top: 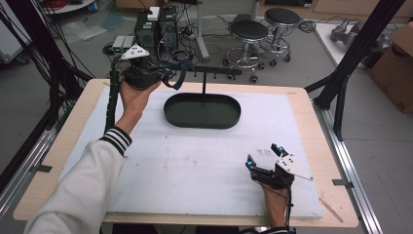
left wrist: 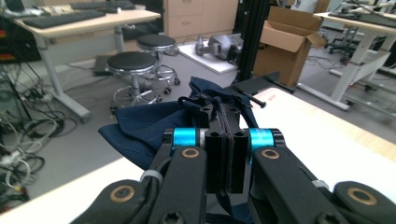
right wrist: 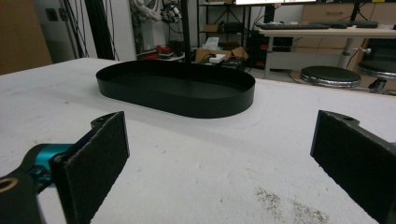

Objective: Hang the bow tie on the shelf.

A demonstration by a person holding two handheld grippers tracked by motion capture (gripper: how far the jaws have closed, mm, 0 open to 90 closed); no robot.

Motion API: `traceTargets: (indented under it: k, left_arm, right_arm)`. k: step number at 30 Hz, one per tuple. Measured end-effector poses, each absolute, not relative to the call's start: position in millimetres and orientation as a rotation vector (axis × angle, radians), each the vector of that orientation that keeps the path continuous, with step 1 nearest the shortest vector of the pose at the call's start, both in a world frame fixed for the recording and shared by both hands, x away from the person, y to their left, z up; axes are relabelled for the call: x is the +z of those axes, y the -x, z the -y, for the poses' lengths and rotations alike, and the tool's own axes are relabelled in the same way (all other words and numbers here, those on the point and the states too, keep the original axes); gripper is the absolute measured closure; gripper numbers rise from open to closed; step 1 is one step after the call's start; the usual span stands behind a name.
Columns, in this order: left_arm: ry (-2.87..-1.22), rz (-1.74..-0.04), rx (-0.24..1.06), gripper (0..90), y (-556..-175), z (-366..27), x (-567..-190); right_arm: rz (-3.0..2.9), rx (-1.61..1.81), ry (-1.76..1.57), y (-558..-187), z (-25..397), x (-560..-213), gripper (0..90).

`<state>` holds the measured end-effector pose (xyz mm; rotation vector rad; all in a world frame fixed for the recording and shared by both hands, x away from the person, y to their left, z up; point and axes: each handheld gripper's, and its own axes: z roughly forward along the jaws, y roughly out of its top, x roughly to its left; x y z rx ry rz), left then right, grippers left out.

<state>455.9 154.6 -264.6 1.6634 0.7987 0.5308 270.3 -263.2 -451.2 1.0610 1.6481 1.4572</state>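
The left tongs point(top: 163, 73) are clenched on a dark blue cloth strap point(left wrist: 149, 128), held up at the far left of the desk point(top: 63, 141), right at the left end of the black hanger bar point(top: 214, 72). That bar sits atop a thin post rising from the black oval tray point(top: 202, 111) at the far middle of the white mat point(top: 195, 165). In the left gripper view the strap's loop bunches just before a small peg point(left wrist: 254, 100) on the bar, and whether it has caught the peg I cannot tell.

The step in hand looks like hanging the strap on the bar. To do it well, keep the loop spread rather than bunched, carry it slightly above the peg, then lower so the peg passes through the opening — only then release. A sideways drag risks tipping the light stand, so move along the bar's line, not across it.

The right tongs point(top: 265, 155) rest released at the near right, jaws wide apart over bare mat, well clear of the tray — free to steady the tray's rim if the stand rocks.
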Motion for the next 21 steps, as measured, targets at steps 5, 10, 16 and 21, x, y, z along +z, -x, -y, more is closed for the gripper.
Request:
traceTargets:
  k: [5, 10, 16, 21]
  left_arm:
    - [-1.66, -0.819, 0.526, 88.8, -466, -154, -271]
    - [-1.655, -0.843, 0.523, 88.8, -473, -152, -278]
    - [-1.663, -0.874, 0.508, 88.8, -478, -145, -285]
    - [-1.665, -0.909, 0.51, 88.8, -483, -144, -290]
  right_arm:
    - [-1.646, 1.463, -1.073, -270, 264, -451, 3.3]
    - [-1.638, 1.467, -1.075, -270, 264, -451, 3.4]
    - [-1.638, 1.47, -1.078, -269, 264, -451, 3.3]
    - [-1.636, 1.472, -1.07, -269, 264, -451, 3.3]
